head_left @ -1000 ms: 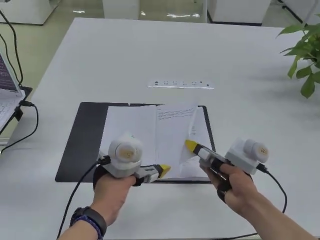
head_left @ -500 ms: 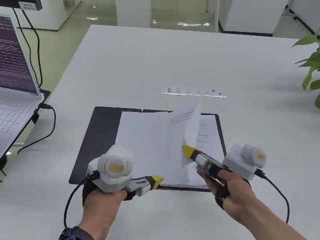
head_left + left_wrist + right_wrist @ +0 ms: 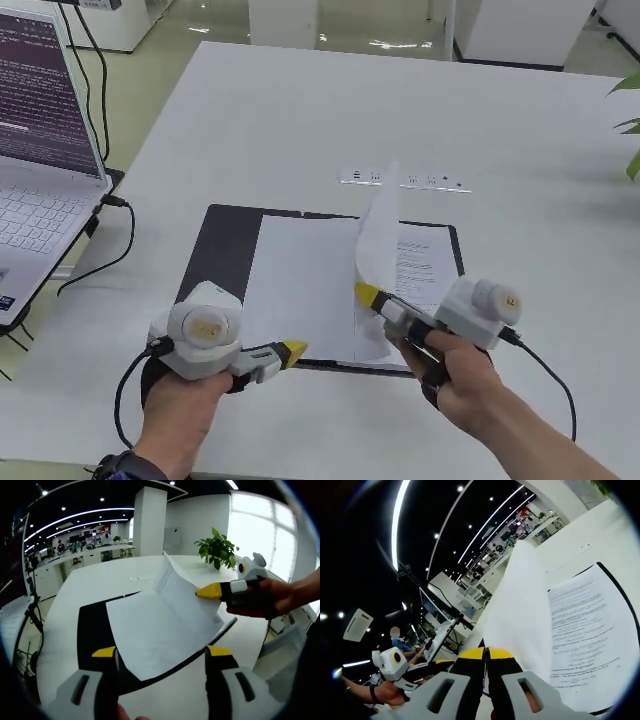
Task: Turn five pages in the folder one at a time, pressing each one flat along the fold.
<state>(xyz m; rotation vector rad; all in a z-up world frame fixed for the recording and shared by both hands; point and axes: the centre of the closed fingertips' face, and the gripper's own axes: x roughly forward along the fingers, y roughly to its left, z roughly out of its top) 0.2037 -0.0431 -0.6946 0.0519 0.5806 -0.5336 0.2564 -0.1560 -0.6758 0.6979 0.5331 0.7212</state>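
Nearly upright, the page sits pinched in right tongs; left tongs gape near folder.

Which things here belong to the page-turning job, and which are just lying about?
Job: black folder, lifted page, right gripper shut on that page, left gripper open at the folder's near edge.
Lying about: laptop, power strip, potted plant.

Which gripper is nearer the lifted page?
Right. The right gripper is shut on the lower edge of the lifted page; the left gripper hovers open at the near edge of the folder, apart from that page.
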